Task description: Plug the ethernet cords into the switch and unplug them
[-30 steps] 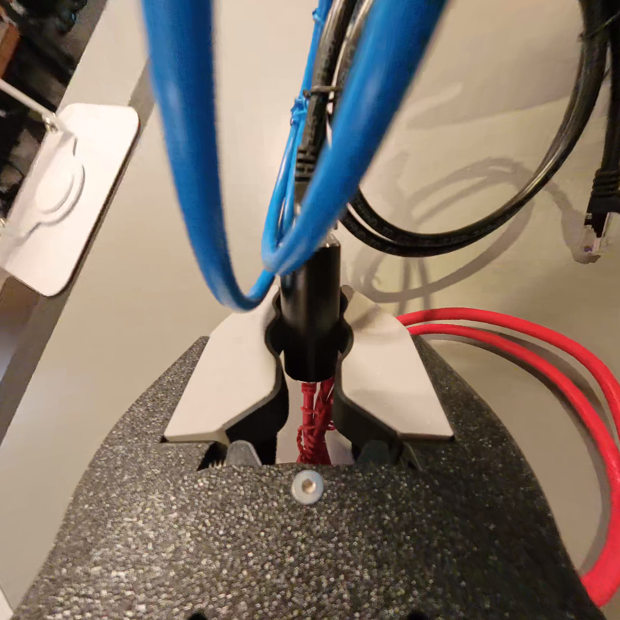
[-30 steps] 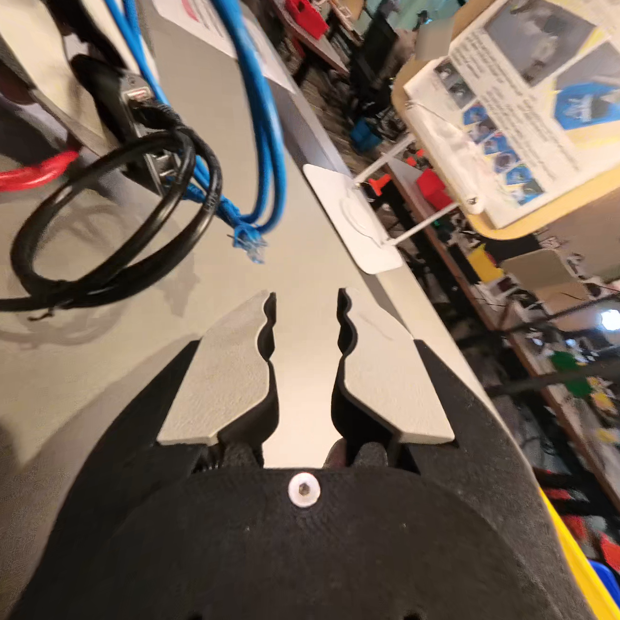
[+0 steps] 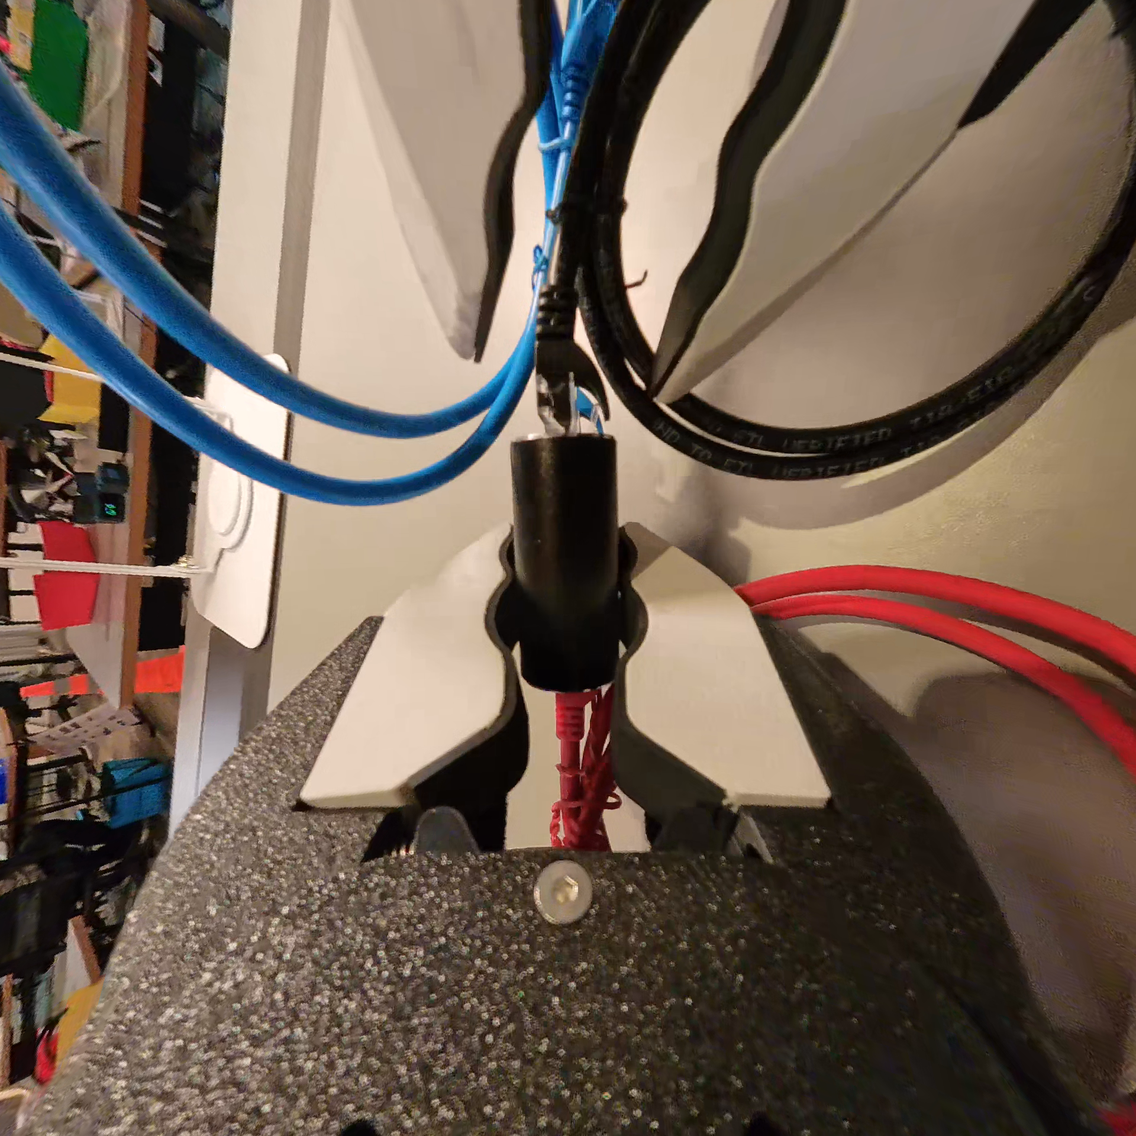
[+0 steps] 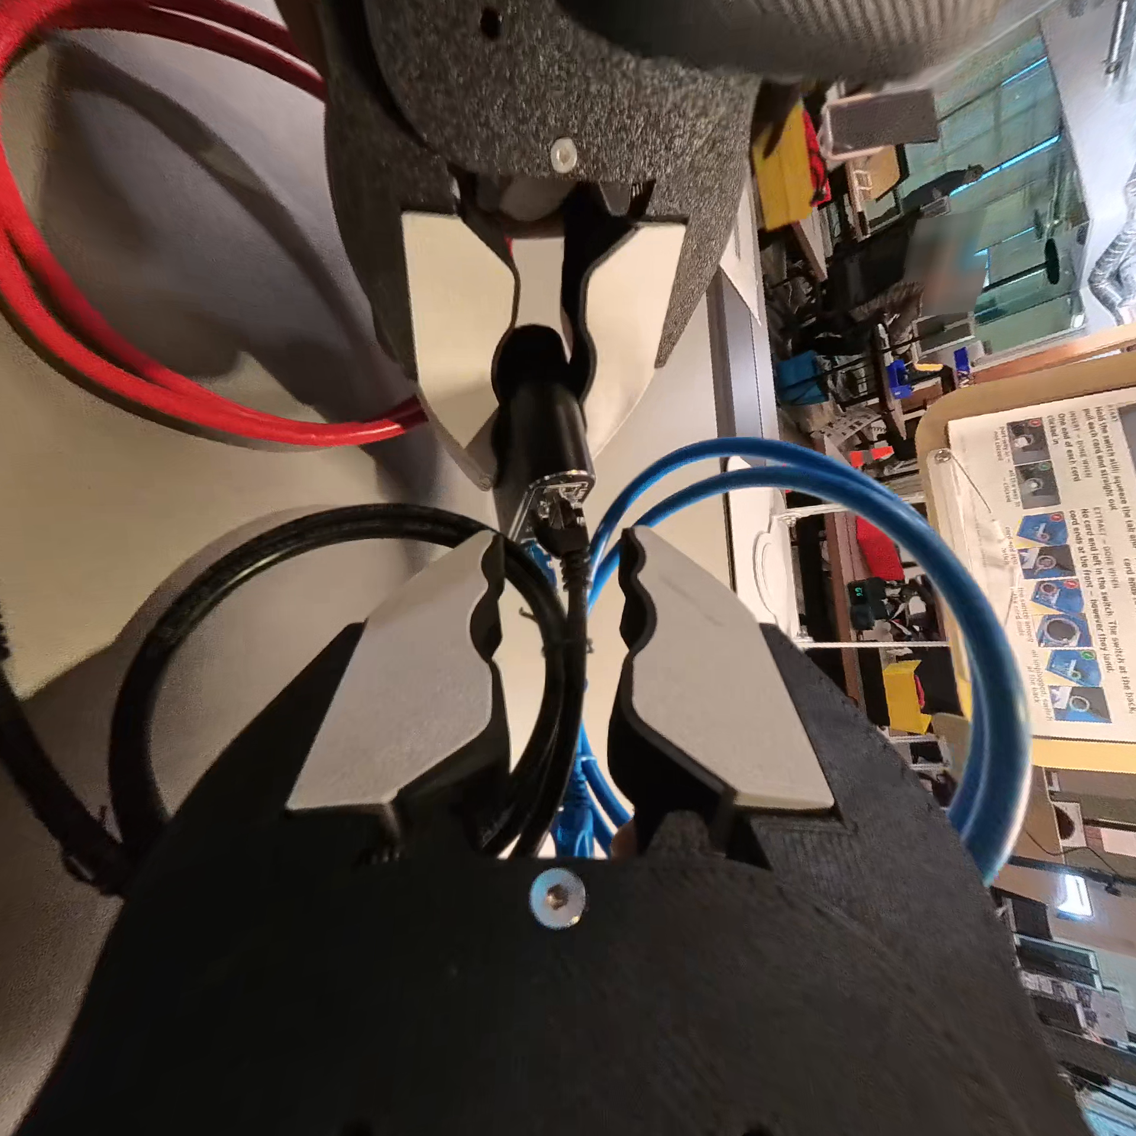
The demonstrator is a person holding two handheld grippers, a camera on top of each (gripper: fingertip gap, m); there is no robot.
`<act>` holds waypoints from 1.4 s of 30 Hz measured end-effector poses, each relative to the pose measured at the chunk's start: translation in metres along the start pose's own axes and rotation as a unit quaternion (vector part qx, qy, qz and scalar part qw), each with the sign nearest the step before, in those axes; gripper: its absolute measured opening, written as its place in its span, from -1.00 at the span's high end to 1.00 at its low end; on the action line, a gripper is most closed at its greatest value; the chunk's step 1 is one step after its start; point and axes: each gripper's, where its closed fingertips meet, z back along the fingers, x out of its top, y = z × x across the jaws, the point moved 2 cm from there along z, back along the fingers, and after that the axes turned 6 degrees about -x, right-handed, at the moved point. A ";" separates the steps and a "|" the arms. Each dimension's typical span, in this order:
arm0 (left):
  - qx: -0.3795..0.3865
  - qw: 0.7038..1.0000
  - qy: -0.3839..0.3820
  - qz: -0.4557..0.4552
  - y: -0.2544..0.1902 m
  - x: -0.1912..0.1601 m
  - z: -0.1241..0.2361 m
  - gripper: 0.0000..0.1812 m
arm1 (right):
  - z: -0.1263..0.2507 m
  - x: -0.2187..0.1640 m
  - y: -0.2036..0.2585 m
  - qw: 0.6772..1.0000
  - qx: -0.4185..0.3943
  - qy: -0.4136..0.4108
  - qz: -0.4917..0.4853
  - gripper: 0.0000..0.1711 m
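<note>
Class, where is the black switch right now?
The black switch sits clamped in the left claw, centre of the left wrist view; black cord and blue cord plug into its far end, facing the open right claw.

My left tongs (image 3: 565, 590): pale grey fingers, speckled charcoal body. My right tongs (image 4: 562, 590): same grey fingers, plain black body. Switch (image 3: 564, 553) black. Cords: blue cord (image 3: 258, 381), black cord (image 4: 541, 707), red cord (image 3: 922, 596). Worktop (image 3: 922, 528) off-white. Instruction sheet (image 4: 1057, 590) white, blue picture squares.
</note>
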 end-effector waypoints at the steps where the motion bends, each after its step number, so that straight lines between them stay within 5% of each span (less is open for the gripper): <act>1: 0.004 1.000 -0.002 -0.006 0.000 0.001 0.000 0.68 | 0.000 0.001 -0.001 1.000 -0.003 -0.004 -0.003 0.58; 14: 0.034 0.998 -0.026 -0.040 0.002 0.012 0.004 0.69 | 0.004 0.006 0.000 0.999 -0.027 -0.043 0.009 0.77; 42: 0.056 0.996 -0.041 -0.052 0.006 0.011 0.003 0.69 | 0.004 0.008 -0.004 0.997 -0.065 -0.039 0.026 0.81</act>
